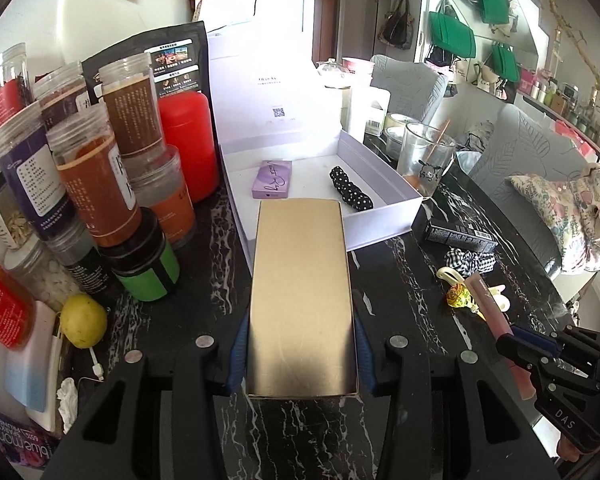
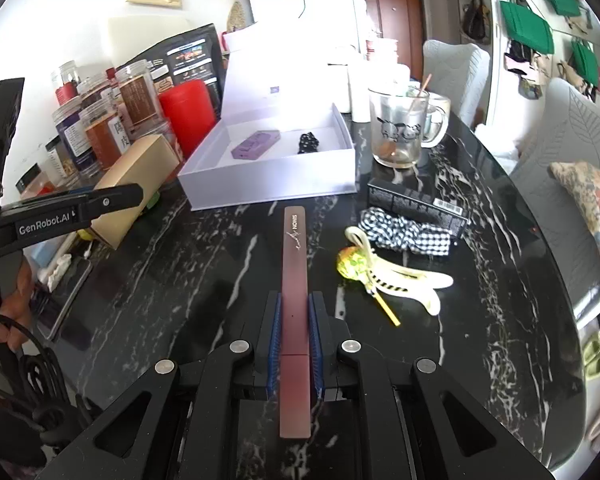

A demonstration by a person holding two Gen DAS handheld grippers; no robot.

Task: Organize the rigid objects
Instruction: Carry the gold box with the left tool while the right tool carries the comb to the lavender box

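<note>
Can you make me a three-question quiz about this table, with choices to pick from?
1. Where is the small purple box?
A. inside the open white box
B. under the glass mug
C. on the chair

2. What colour is the box held by the left gripper?
A. green
B. gold
C. blue

3. What is the right gripper doing?
A. hanging open
B. shut on nothing
C. shut on the long pink box

Answers:
1 A: it lies on the white box's floor beside a black dotted thing.
2 B: the gold box shows shiny gold card between the pads.
3 C: both blue pads press its sides.
</note>
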